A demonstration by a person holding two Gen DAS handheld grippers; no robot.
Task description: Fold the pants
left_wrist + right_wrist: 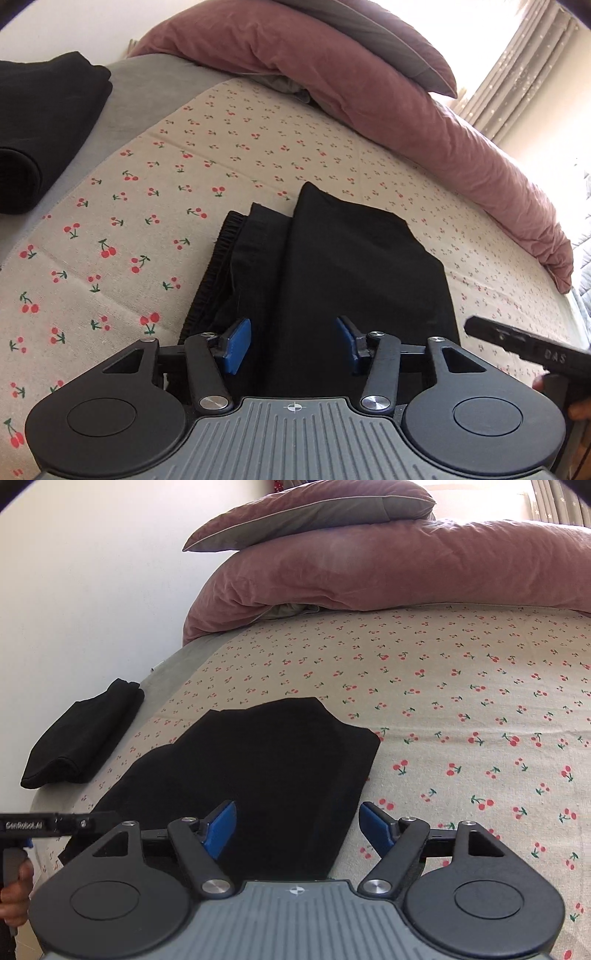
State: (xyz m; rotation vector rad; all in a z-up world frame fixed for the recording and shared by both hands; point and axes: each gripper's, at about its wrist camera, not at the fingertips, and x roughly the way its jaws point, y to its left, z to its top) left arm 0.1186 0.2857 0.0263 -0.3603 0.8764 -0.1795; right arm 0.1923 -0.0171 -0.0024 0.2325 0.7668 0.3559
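Observation:
The black pants (343,258) lie folded on the cherry-print sheet (147,206), with the elastic waistband (221,266) showing along their left edge. My left gripper (291,343) hovers over their near end, blue pads apart and not pressing the cloth. In the right wrist view the pants (258,768) spread out ahead. My right gripper (299,827) stands open over their near right edge, with nothing pinched. Each view catches the other gripper's body at its side: right gripper (535,350), left gripper (37,825).
A second folded black garment (44,129) (85,738) lies at the bed's left edge on the grey mattress border. A pink duvet (406,110) (369,572) with a pillow (314,513) on top runs along the far side. A curtain (524,74) hangs at right.

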